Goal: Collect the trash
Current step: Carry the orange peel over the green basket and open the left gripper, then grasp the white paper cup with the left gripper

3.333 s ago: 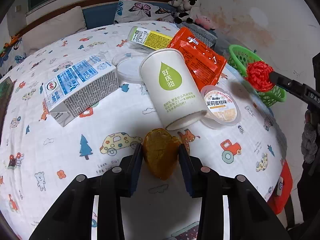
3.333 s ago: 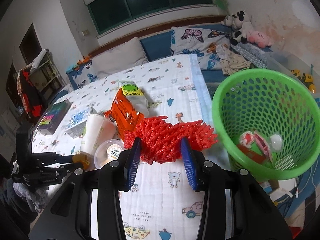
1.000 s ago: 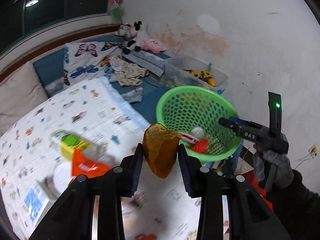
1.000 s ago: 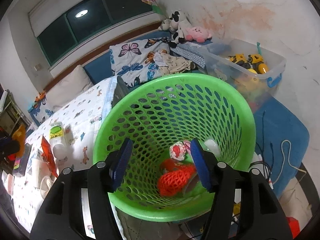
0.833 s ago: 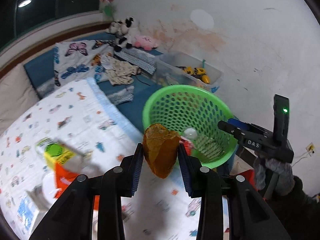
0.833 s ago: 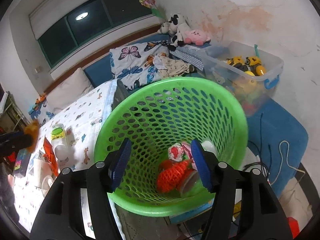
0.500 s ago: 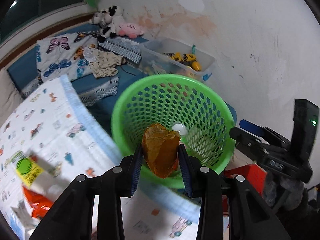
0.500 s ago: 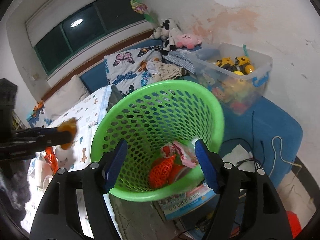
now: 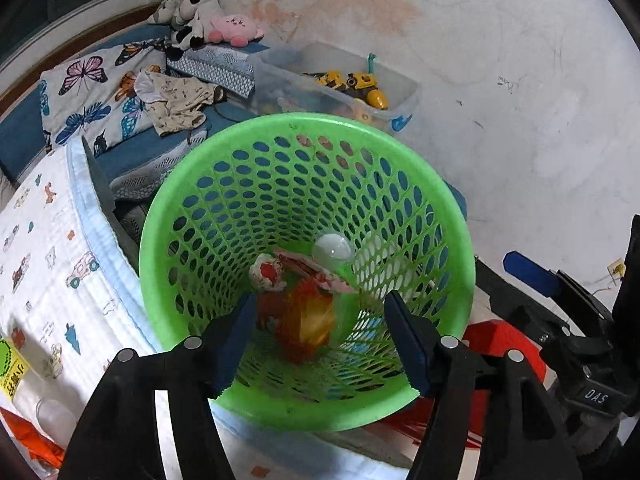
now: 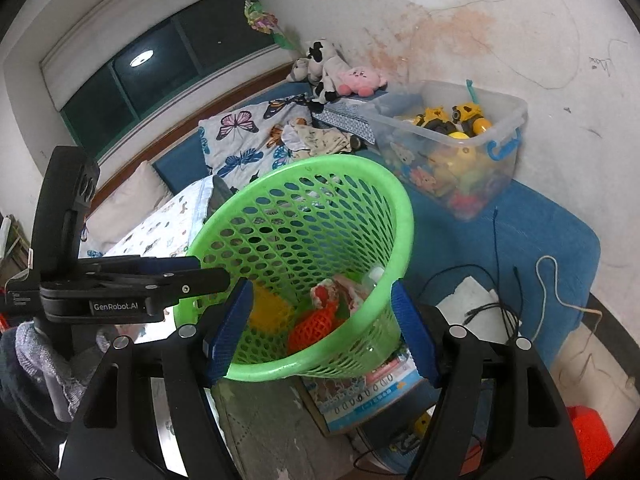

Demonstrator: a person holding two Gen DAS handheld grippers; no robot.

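The green mesh basket (image 9: pixel 304 124) fills the left wrist view. My left gripper (image 9: pixel 320 316) hangs over its mouth, and its jaws are opening. The orange-yellow peel (image 9: pixel 316 320) is a blur below them, loose inside the basket and touching neither pad. It lies among a red foam net (image 10: pixel 316 328), a crumpled wrapper (image 9: pixel 268 274) and a white ball (image 9: pixel 332 250). In the right wrist view the peel (image 10: pixel 268 312) shows against the basket (image 10: pixel 304 168) wall, and the left gripper (image 10: pixel 200 274) reaches in from the left. My right gripper (image 10: pixel 320 300) is open and holds nothing, beside the rim.
The table with a cartoon-print cloth (image 9: pixel 40 260) stands left of the basket. Behind it is a clear toy bin (image 10: pixel 452 136). Cables (image 10: pixel 500 292) trail over the blue mat. A printed box (image 10: pixel 372 392) sits under the basket, beside a red stool (image 9: pixel 504 344).
My left gripper came from the table to above the basket, opened and let go of the peel, which drops inside. The right gripper released the red net earlier and has drawn back slightly.
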